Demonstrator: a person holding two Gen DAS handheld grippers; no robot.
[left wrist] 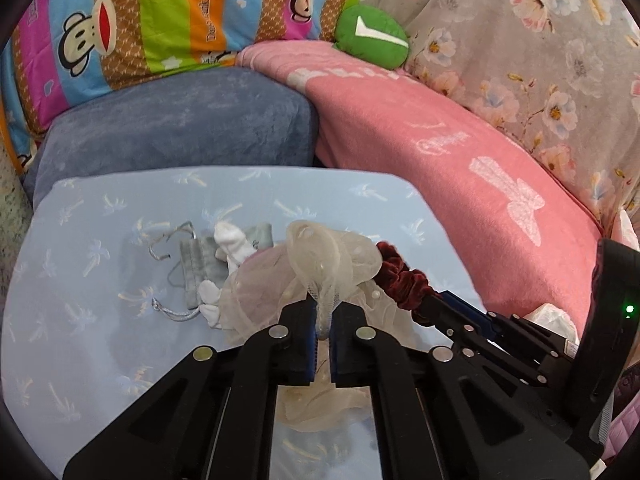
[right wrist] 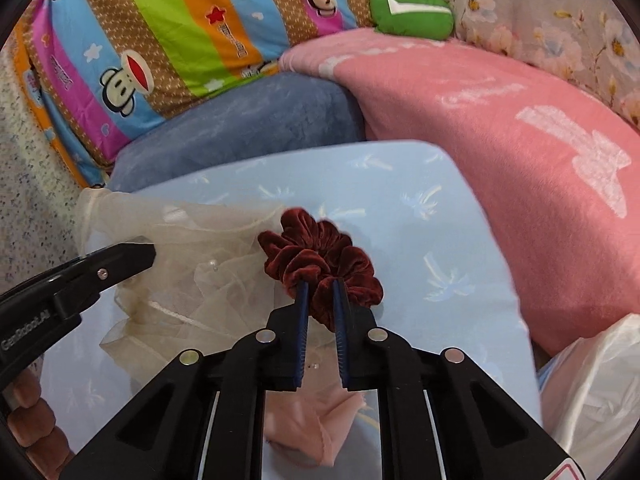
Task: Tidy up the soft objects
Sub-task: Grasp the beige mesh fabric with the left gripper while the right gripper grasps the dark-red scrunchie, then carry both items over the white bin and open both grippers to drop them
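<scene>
Left hand-held gripper (left wrist: 325, 312) pinches tulle (left wrist: 320, 264); white bits (left wrist: 230, 242) unclear.

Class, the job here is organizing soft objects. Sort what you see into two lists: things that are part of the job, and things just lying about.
Part of the job:
- cream mesh scrunchie, gripped by the left tool
- dark red velvet scrunchie, gripped by the right tool
- grey drawstring pouch
- white socks

Lying about:
- green cushion
- pink blanket
- blue-grey pillow
- cartoon quilt

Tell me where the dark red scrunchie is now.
In both views, the dark red scrunchie is pinched in the right gripper, above the light blue sheet, beside the cream mesh fabric.
</scene>
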